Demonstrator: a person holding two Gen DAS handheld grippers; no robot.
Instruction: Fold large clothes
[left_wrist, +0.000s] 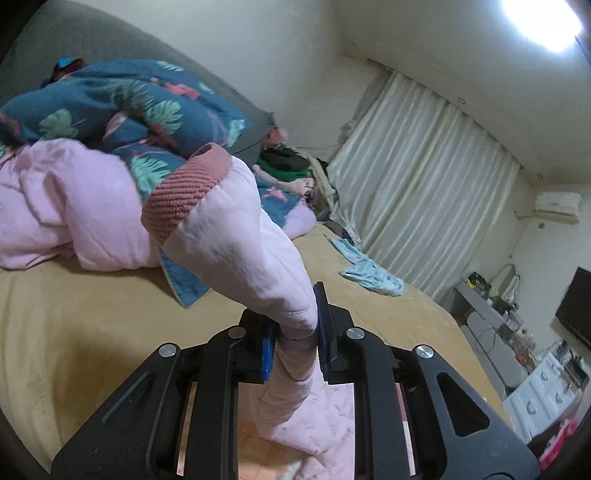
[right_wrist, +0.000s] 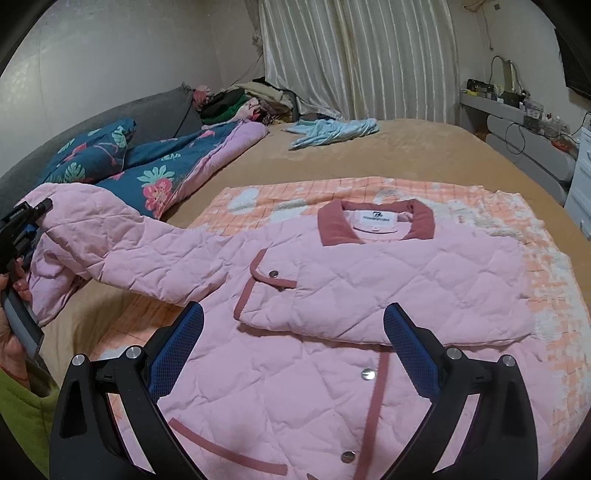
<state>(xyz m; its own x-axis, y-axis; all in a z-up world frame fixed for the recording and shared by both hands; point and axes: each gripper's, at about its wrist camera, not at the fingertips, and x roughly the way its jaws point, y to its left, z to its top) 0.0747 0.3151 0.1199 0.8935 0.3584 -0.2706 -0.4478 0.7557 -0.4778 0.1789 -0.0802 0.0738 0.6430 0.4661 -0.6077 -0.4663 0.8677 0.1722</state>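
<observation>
Now the left gripper (left_wrist: 293, 341) is clamped on the lifted sleeve (right_wrist: 122, 245); carry it flat across the pink jacket (right_wrist: 369, 280) lying on the checked blanket (right_wrist: 546, 251). The right gripper (right_wrist: 293, 350) hovers wide apart, empty.

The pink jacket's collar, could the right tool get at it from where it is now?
Probably yes. The right tool is open and empty above the jacket, and the collar lies exposed beyond the folded sleeve, with nothing covering it.
</observation>
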